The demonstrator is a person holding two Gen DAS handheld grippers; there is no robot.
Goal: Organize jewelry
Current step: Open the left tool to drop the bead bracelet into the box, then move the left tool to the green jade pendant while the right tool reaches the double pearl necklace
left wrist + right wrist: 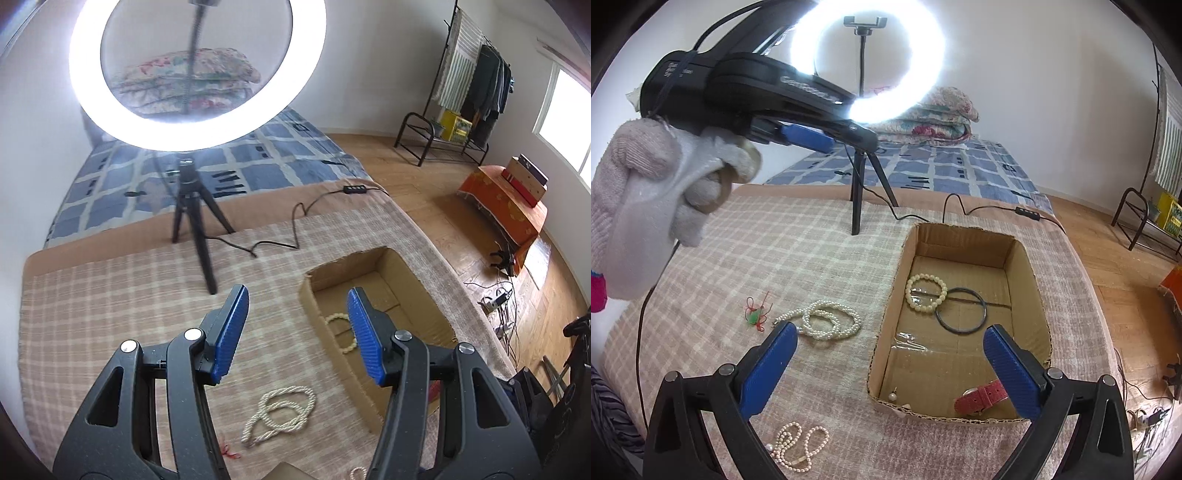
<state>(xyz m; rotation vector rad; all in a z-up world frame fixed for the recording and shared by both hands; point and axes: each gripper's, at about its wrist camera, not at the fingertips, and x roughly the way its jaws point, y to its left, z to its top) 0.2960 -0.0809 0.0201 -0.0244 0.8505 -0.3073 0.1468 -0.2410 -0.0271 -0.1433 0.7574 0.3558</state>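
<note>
Nearest the right gripper [890, 369]: fingers spread about as wide as they go, nothing between them, hovering over the near end of the cardboard box [1039, 332]. Small pearl strand [798, 445] lying loose on the checked blanket [775, 251], just left of the near finger. Inside the box, near end: red watch strap [982, 397] and a pearl earring [893, 396]; further in, a bead bracelet [926, 293] overlapping a dark bangle [961, 311]. Left of the box, still on the blanket: the big twisted pearl necklace [827, 319] and a little red-and-green charm [756, 314]. Up high on the left, the left gripper [295, 325] in a gloved hand [653, 195], fingers roughly half open and empty. Looks like a between-drops moment, with three pieces left outside. Next move probably needs one gripper lowered over a strand, closing on a bunched part so it lifts without trailing. Ring light [868, 55] on its tripod behind, folded quilts [934, 114] on the bed beyond.
</note>
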